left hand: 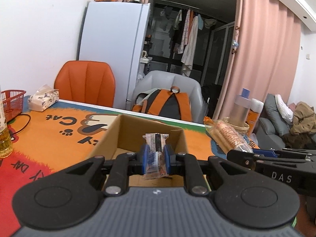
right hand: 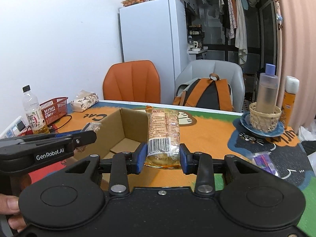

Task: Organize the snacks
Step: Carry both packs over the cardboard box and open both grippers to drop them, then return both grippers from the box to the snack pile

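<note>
On the table [right hand: 207, 136] sits a box [left hand: 126, 134] — the left claw [left hand: 156, 159] holds a small snack [left hand: 155, 152] over it, the right claw [right hand: 163, 158] holds a cracker pack [right hand: 164, 130].

1. The table [right hand: 207, 136] is covered by an orange cartoon-cat mat [right hand: 209, 146].
2. An open cardboard box [right hand: 126, 130] is set near the middle.
3. At the far left corner, a red basket [right hand: 54, 108], a tissue pack [right hand: 85, 101] and a drink bottle [right hand: 34, 112] are seen.
4. On the right, a blue plate [right hand: 242, 123] is topped by a wicker basket [right hand: 264, 118]; an orange can [right hand: 289, 100] is placed just beside it.
5. A purple packet [right hand: 264, 163] is blurred at the near right.
</note>
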A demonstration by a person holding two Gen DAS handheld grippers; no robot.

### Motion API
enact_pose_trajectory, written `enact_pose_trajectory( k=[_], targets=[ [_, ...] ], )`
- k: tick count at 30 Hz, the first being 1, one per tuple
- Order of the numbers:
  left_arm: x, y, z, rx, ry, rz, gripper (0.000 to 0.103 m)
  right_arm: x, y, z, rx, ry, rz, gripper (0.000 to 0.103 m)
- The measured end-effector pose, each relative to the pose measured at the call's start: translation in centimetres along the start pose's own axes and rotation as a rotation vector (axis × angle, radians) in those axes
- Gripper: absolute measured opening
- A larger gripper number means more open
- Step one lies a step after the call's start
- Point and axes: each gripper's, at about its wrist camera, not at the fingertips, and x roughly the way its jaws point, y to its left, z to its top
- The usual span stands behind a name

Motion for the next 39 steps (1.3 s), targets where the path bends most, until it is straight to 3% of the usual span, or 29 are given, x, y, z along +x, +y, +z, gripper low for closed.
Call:
enact_pose_trajectory(
  k=[11,13,15,17,20,22,23,25,34,39],
  targets=[
    [2.3,3.8,1.0,-0.077,0.005,0.066,0.019,2.5,1.7,1.6,0.027,-0.004,0.048,0.036],
    [2.2,4.0,1.0,-0.086,-0.009,0.102,0.025,2.9,2.1,1.6,0.029,-0.002,0.059,0.036],
    [1.8,3.9,0.7,-0.086,-0.013,0.113,0.043,3.3,2.4,1.6,0.033,0.002,0.069,0.036],
    [1.1,4.0,0.2,-0.094,-0.021,0.096,0.052,3.7,2.5,1.5,0.041,0.009,0.078,0.036],
    [0.1,4.0,-0.3,-0.108,-0.030,0.111,0.057,4.2,2.8,1.4,0.048,0.008,0.089,0.037],
    [-0.5,4.3,-0.6,-0.130,-0.029,0.115,0.059,4.1,3.3,1.4,0.016,-0.015,0.130,0.044],
    [-0.8,4.5,-0.7,-0.142,-0.027,0.118,0.060,3.9,3.7,1.3,-0.016,-0.035,0.136,0.060],
    [-1.2,4.9,-0.9,-0.163,-0.030,0.131,0.065,3.4,4.4,1.1,-0.051,-0.063,0.101,0.071],
    [-2.9,5.2,-1.9,-0.218,-0.038,0.151,0.084,2.7,3.1,-0.4,0.003,0.017,0.107,0.071],
    [-3.4,4.8,-2.5,-0.245,-0.034,0.151,0.092,1.5,1.9,-1.1,0.029,0.036,0.100,0.084]
  ],
)
